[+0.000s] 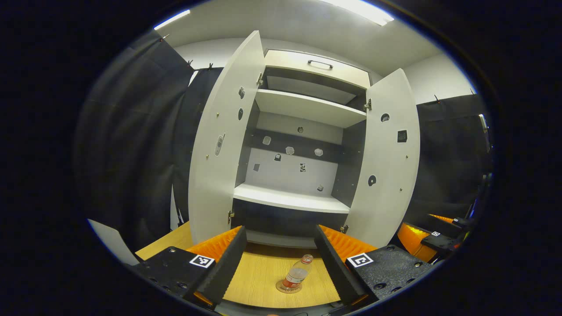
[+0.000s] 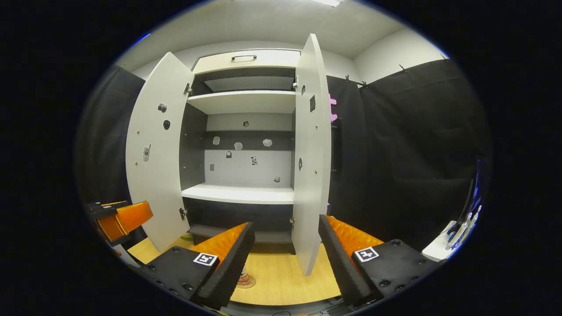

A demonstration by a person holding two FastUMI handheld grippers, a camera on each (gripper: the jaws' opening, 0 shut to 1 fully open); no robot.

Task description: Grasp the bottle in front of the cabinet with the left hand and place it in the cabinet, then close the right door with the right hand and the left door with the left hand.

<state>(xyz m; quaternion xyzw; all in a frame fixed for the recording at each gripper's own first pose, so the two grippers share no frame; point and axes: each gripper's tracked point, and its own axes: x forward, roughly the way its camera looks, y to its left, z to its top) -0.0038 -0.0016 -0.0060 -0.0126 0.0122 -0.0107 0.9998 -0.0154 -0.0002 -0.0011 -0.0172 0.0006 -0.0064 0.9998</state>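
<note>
The plastic water bottle [image 1: 297, 274] (light, slippery, likely tippy) stands between the wide-open left tongs [image 1: 281, 259]; grip mid-body.

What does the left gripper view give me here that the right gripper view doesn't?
Left gripper view: the whole bottle, upright on a coaster, between the open fingers of the left gripper. Right gripper view: the open right gripper near the right door's edge, its finger covering most of the bottle. Both: the cabinet open, shelves bare, left door swung wide.
</note>
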